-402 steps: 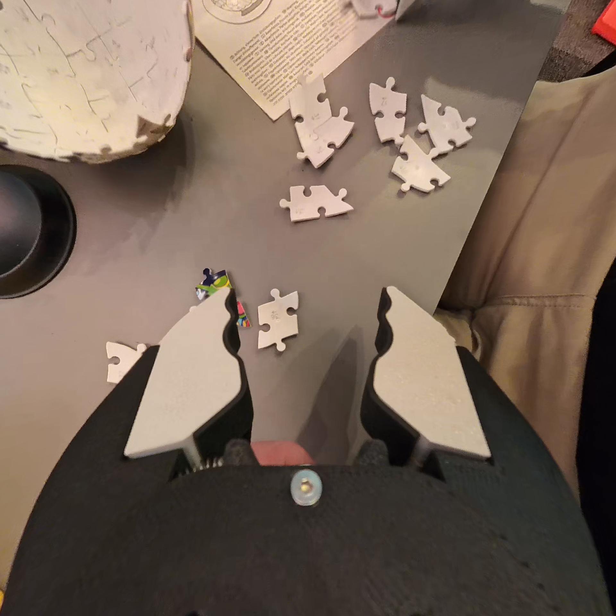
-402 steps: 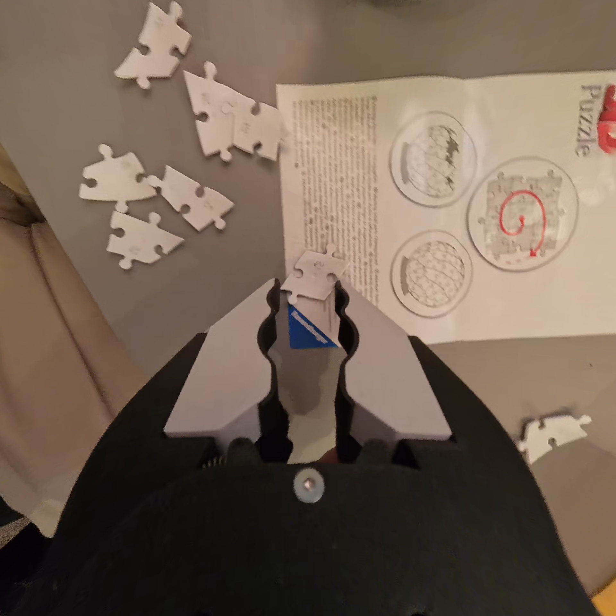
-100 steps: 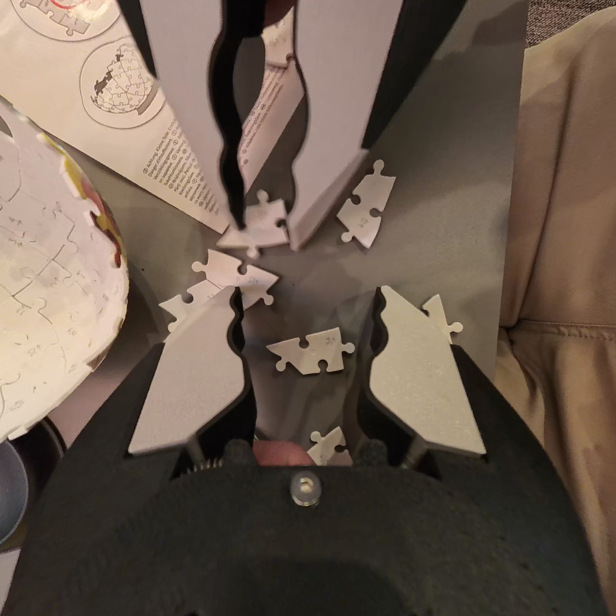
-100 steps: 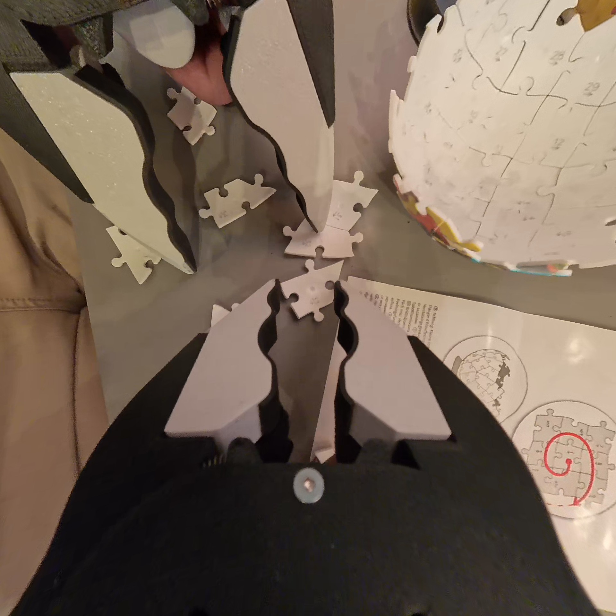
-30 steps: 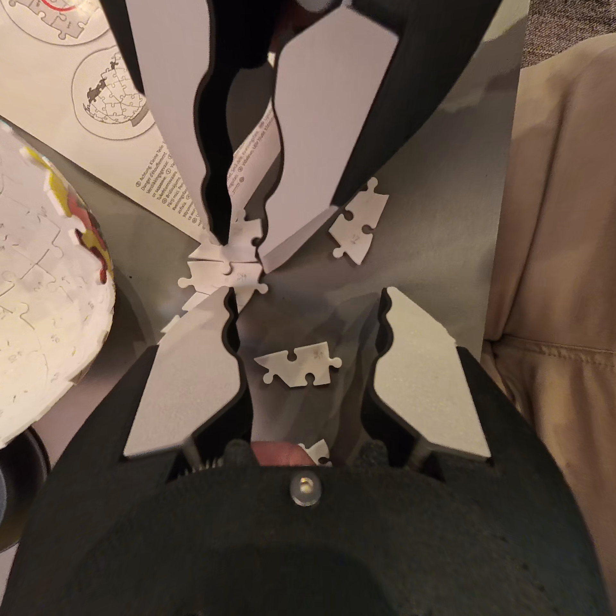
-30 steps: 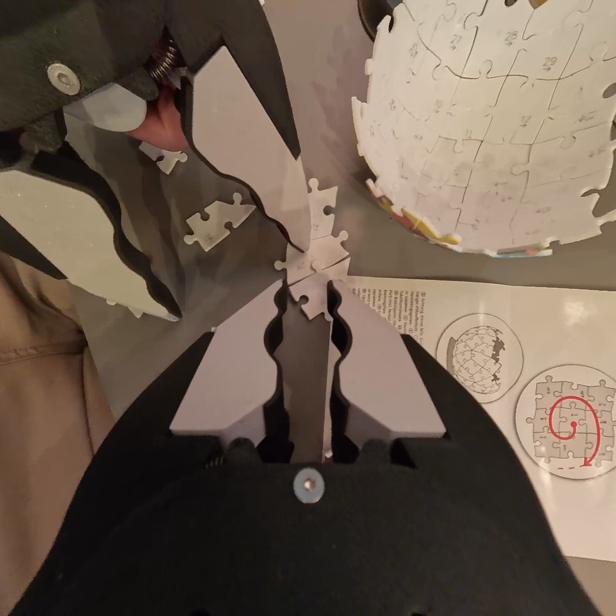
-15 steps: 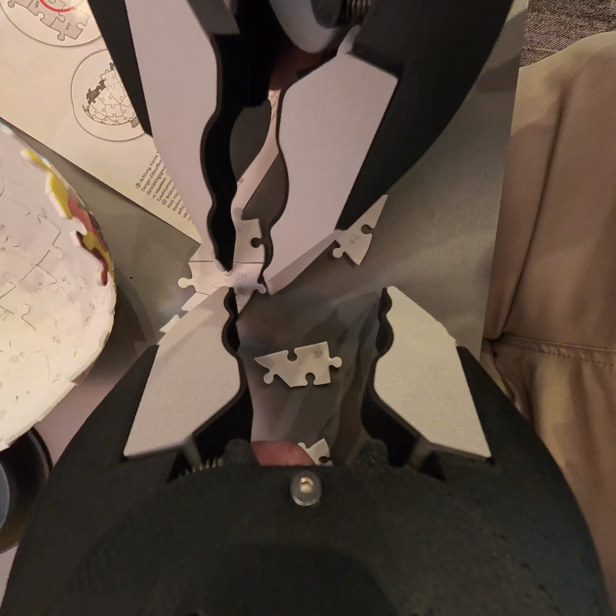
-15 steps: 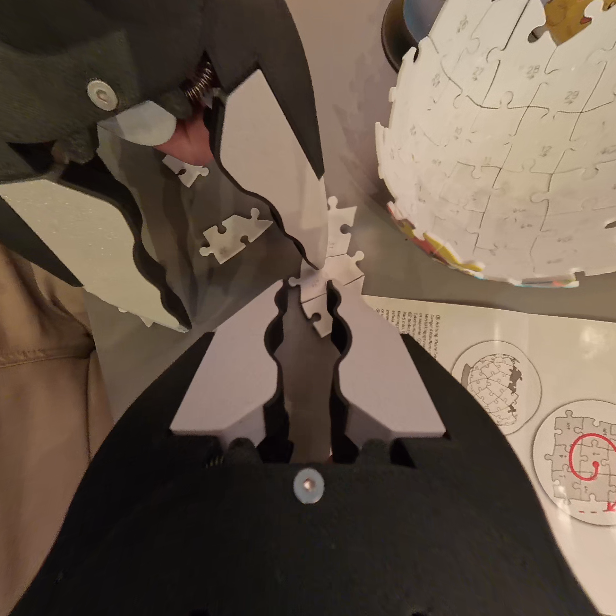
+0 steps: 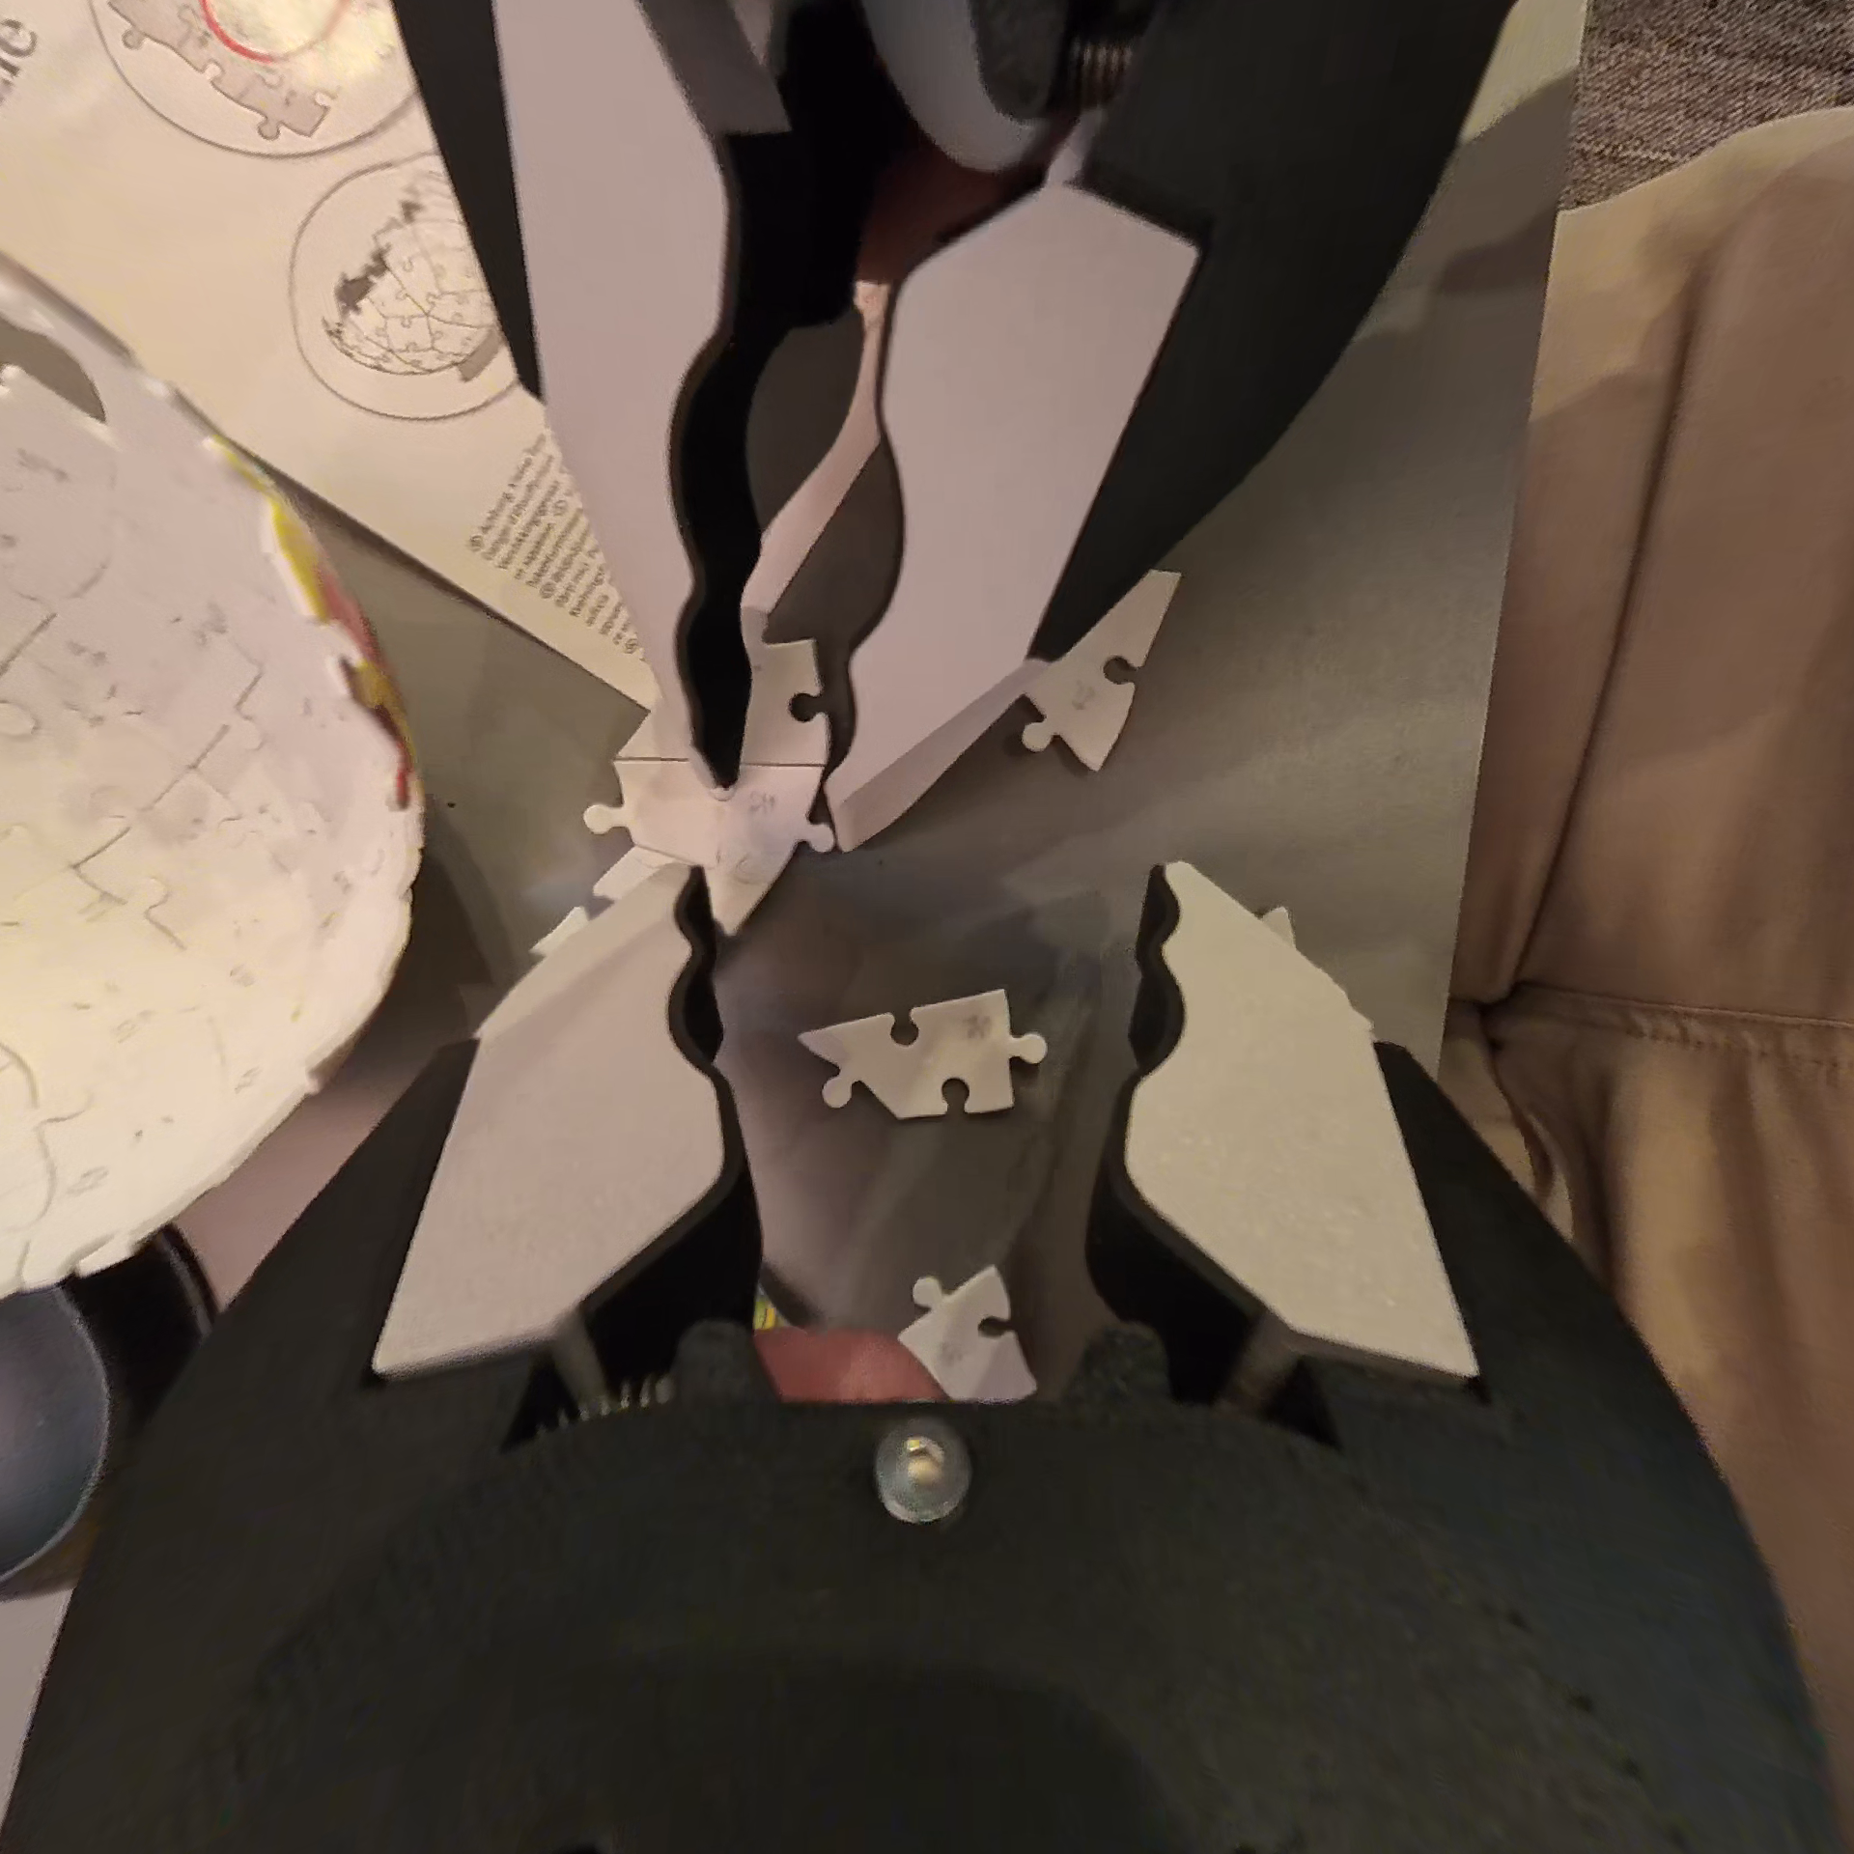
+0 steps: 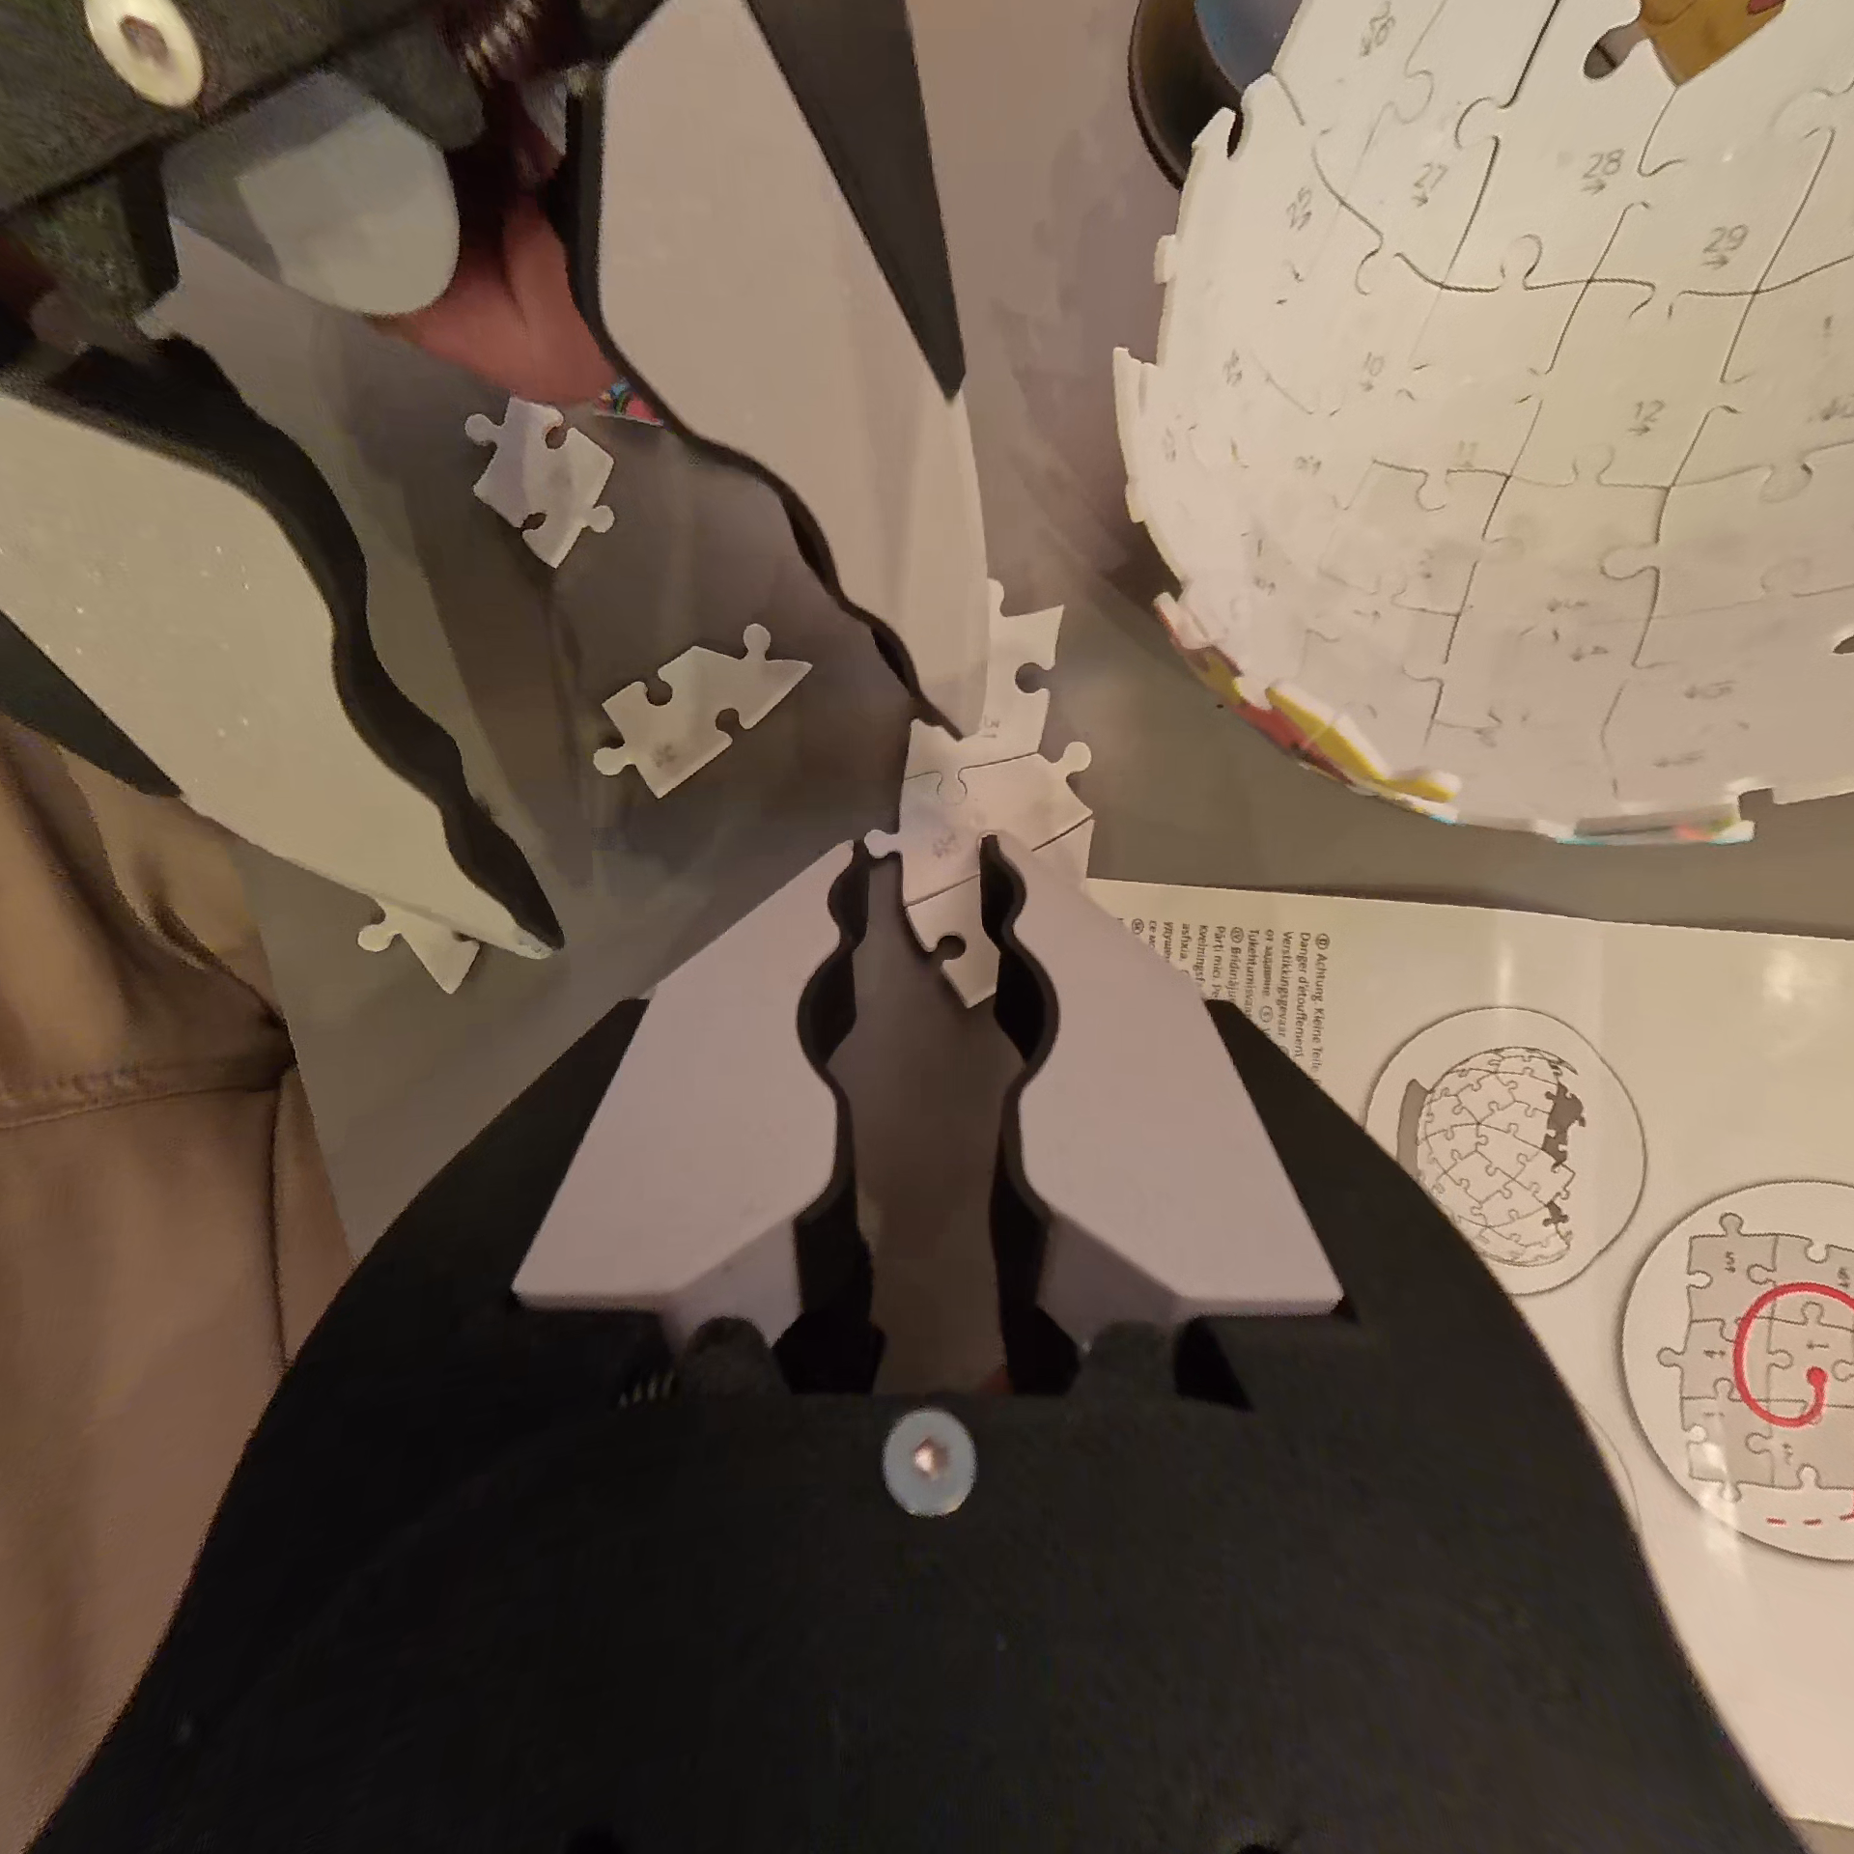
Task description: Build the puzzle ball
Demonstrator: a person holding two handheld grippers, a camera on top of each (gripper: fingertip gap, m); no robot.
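Puzzle piece (image 10: 953, 933) nipped by right gripper (image 10: 928, 853), long axis along fingers, advanced into joined pieces (image 10: 1003, 783); left gripper (image 9: 928, 883) spread.

Grippers crowd nose to nose over the joined pieces (image 10: 988, 803); puzzle ball (image 10: 1505, 451) and instruction sheet (image 10: 1505, 1003) hem them in.

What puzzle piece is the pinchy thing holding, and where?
The right gripper pinches a white puzzle piece by its side edges, at the fingertips. The left gripper holds nothing.

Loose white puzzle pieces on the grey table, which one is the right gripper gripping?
The piece at the small joined cluster, pinched between the right gripper.
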